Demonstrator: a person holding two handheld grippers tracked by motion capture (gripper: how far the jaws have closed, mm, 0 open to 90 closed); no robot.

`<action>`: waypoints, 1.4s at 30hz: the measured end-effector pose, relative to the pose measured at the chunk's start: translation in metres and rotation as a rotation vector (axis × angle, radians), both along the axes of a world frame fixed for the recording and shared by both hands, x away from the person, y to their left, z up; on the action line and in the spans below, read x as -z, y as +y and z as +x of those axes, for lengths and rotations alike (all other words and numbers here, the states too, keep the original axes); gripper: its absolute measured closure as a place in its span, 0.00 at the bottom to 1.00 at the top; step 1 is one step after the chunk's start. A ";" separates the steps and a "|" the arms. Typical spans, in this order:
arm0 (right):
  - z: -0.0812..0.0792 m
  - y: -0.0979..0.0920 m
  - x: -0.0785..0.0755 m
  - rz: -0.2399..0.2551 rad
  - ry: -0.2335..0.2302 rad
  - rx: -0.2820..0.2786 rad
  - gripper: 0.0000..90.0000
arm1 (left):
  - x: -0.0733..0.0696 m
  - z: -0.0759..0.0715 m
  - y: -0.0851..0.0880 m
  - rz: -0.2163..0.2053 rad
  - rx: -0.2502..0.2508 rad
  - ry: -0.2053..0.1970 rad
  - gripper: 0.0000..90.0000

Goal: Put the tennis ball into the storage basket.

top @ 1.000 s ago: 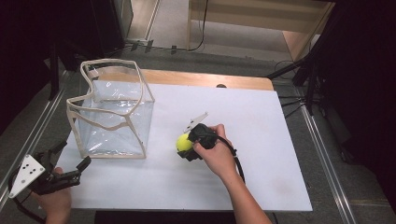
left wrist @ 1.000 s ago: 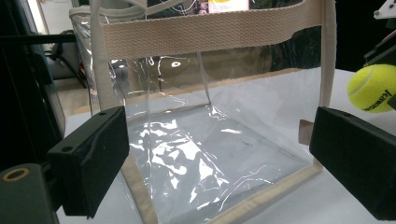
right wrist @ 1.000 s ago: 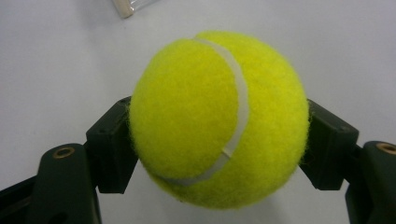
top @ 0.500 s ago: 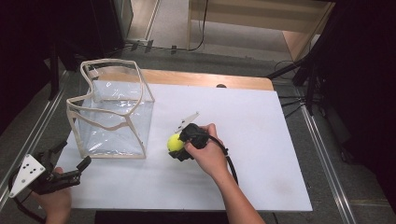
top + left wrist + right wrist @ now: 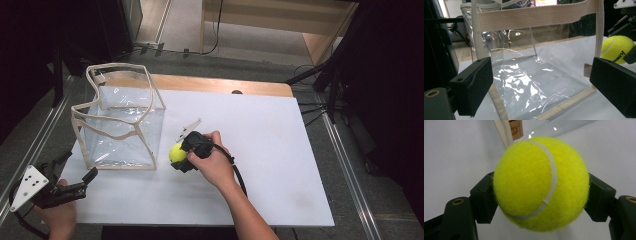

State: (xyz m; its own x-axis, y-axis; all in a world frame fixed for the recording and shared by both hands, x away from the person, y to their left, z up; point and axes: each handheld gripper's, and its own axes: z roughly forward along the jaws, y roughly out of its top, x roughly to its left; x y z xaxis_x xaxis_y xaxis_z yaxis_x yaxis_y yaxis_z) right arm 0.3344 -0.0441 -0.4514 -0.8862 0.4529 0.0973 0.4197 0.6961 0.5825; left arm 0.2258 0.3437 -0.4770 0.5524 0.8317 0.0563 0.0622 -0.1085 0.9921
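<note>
Tennis ball (image 5: 176, 152) sits pinched between the right gripper's (image 5: 183, 156) jaws just beside the clear bag (image 5: 120, 125) on the white table (image 5: 280, 150), while the left gripper (image 5: 75, 176) waits spread wide.

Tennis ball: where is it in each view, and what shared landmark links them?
High view: tennis ball centre, clamped in the right tool.
Left gripper view: right edge.
Right gripper view: centre.
Landmark: clear bag, beside the ball.
</note>
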 end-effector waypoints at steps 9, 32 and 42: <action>0.004 0.009 -0.003 -0.002 0.001 -0.012 0.26 | 0.000 0.000 0.000 -0.001 0.002 0.002 0.06; 0.013 0.023 -0.028 0.012 -0.006 -0.038 0.26 | 0.000 0.001 0.000 0.006 0.001 0.002 0.06; 0.018 0.025 -0.039 0.010 -0.031 -0.051 0.26 | 0.000 0.001 0.000 0.004 0.001 0.002 0.06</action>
